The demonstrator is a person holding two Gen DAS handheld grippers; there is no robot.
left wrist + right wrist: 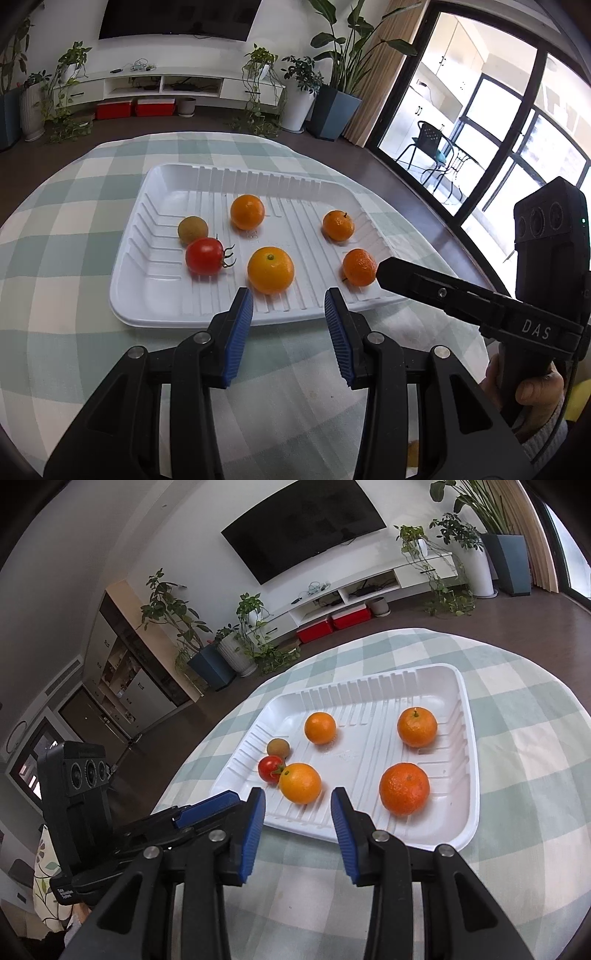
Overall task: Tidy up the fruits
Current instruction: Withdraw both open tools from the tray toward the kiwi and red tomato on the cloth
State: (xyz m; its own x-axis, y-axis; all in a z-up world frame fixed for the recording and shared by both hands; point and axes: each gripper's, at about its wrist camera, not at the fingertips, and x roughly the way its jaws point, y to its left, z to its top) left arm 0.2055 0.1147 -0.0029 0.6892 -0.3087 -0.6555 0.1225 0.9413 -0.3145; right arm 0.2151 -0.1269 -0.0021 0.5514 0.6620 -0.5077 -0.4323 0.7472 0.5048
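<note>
Pretty clearly someone's living room: big wall-mounted TV (306,526) over a low white media console (162,83), loads of potted plants (334,70) along the wall, sliding glass doors (491,147) to a balcony, and a tabletop (517,738) with a checked cloth.

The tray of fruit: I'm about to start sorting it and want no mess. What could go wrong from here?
1. The tomato sits right against the brownish fruit and close to the front orange; reaching for one may set the others rolling.
2. The tomato looks soft; a hard squeeze could split it.
3. Both open grippers, left and right, point at the same orange and might collide over the tray.
</note>
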